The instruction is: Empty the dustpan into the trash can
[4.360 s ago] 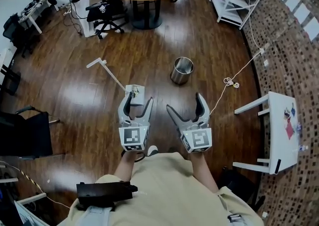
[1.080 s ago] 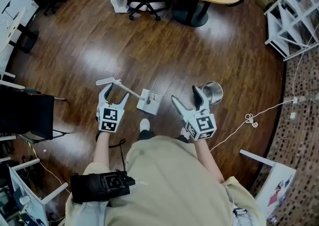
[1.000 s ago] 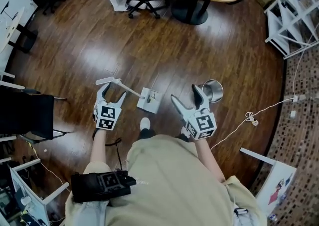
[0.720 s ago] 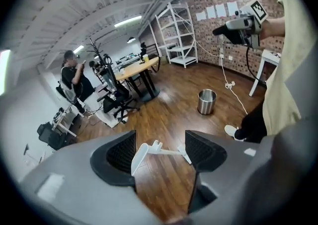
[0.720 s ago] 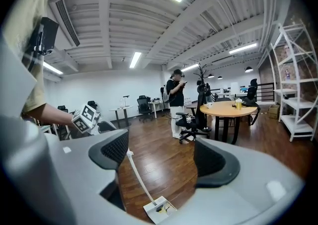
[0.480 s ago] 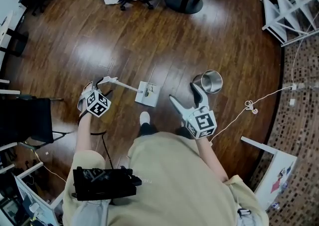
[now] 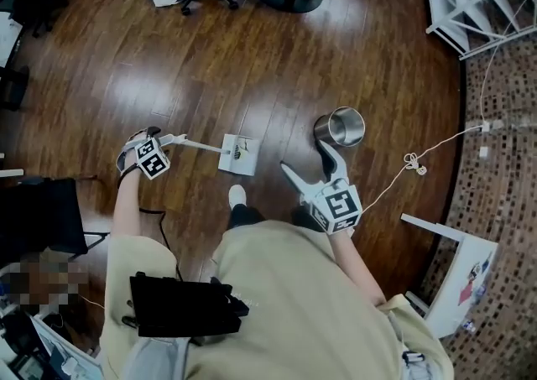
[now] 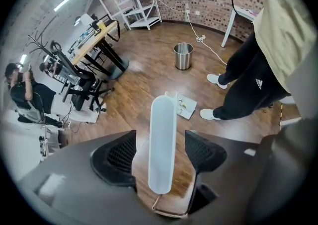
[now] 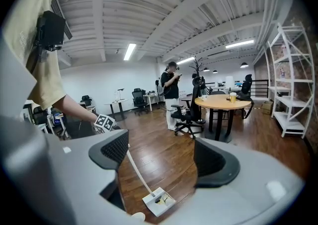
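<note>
Bare wooden floor separates the dustpan from the steel trash can; a white cable trails right of the can. The dustpan lies flat on the floor near the person's shoe, a few scraps in it; the can's inside cannot be made out. The left hand-held gripper, lower than a second ago, now straddles the end of the handle, jaws apart and not pressing. The right hand-held gripper hangs open, empty.
</note>
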